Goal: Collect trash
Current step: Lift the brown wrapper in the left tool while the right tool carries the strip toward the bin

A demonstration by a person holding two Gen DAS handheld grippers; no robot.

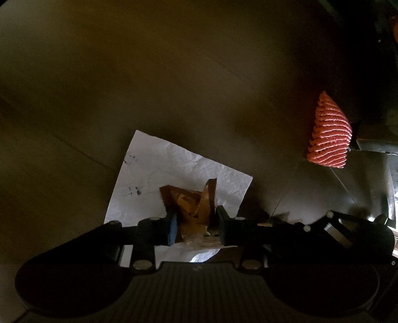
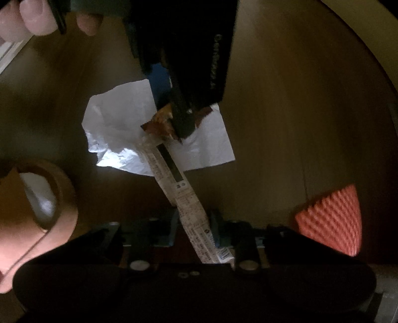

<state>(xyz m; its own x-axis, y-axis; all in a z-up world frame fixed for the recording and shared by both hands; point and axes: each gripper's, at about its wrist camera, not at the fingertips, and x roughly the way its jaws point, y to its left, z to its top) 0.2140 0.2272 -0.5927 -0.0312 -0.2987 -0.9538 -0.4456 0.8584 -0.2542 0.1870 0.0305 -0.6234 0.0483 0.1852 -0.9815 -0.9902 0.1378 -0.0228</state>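
My left gripper (image 1: 196, 224) is shut on the brown end of a crumpled wrapper (image 1: 191, 203), above a creased white paper napkin (image 1: 179, 166) on the dark floor. In the right wrist view the left gripper (image 2: 182, 124) comes down from the top onto the wrapper's brown end (image 2: 159, 128) over the napkin (image 2: 117, 129). The wrapper's long white printed end (image 2: 189, 206) stretches toward the camera. My right gripper (image 2: 195, 227) is shut on that printed end. Both grippers hold the same wrapper.
An orange foam net (image 1: 329, 131) lies to the right; it also shows in the right wrist view (image 2: 330, 221). A pinkish slipper (image 2: 37, 211) sits at the left. Fingers of the person's hand (image 2: 37, 17) hold the left gripper's handle. The wooden floor (image 1: 124, 62) is dim.
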